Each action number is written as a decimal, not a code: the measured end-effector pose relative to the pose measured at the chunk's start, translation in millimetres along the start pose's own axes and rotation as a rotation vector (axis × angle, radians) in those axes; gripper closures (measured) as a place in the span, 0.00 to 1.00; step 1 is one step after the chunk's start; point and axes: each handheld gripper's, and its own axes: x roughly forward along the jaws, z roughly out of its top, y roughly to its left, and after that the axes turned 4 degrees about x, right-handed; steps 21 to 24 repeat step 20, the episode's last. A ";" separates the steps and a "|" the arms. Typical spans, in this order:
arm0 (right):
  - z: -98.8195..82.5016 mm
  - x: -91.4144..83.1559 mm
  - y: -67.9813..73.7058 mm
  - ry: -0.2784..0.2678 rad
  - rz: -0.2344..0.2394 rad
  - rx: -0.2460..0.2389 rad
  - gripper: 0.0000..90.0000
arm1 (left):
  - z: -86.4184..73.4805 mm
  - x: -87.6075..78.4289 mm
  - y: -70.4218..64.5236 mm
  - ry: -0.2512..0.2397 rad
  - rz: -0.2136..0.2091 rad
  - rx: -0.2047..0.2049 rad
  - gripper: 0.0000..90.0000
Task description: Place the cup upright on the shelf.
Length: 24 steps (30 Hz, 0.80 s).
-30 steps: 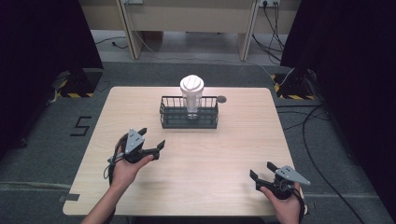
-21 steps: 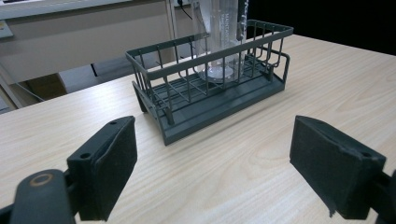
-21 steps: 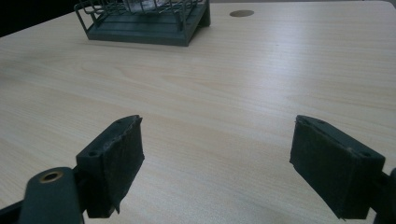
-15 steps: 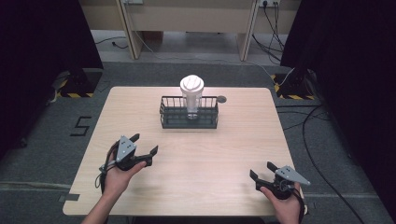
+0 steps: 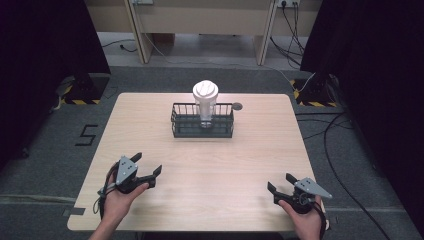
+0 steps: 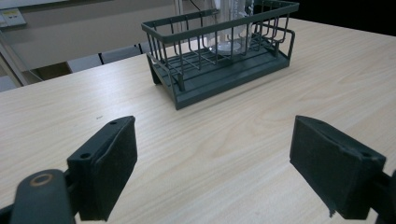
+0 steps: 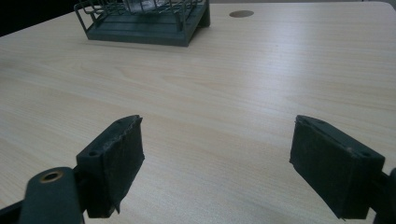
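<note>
Pulling your left hand back from the rack

Your left gripper [image 5: 148,170] has drawn away from the wire rack [image 5: 202,128] toward the near bench [image 5: 210,165] edge, fingers spread and holding nothing. Your right gripper [image 5: 281,183] stays well apart from the rack, fingers also spread. A white-lidded cup [image 5: 205,102] stands upright inside the rack.

A single dark numeral "5" [image 5: 88,135] can be read in the high view, marked on the grey carpeted floor [image 5: 60,150] just left of the pale wooden table [image 5: 210,165], roughly level with the table's middle. In the left gripper view a small white label plate with a yellow patch [image 6: 11,17] sits on the far wall at the upper left; its print is too small to read. No other text, brand or number is legible.
</note>
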 end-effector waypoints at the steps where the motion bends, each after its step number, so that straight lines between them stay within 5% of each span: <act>1: 0.0 0.0 0.0 -0.001 0.000 0.000 0.20 | -2.0 -1.2 -0.1 0.000 0.001 -0.002 0.16; 12: 0.1 0.4 0.3 0.000 0.000 -0.005 0.20 | -25.3 -9.6 -3.5 0.012 0.021 -0.031 0.16; 24: 0.2 0.9 1.7 0.009 -0.002 -0.021 0.20 | -25.9 -10.8 -2.6 -0.002 0.017 -0.042 0.17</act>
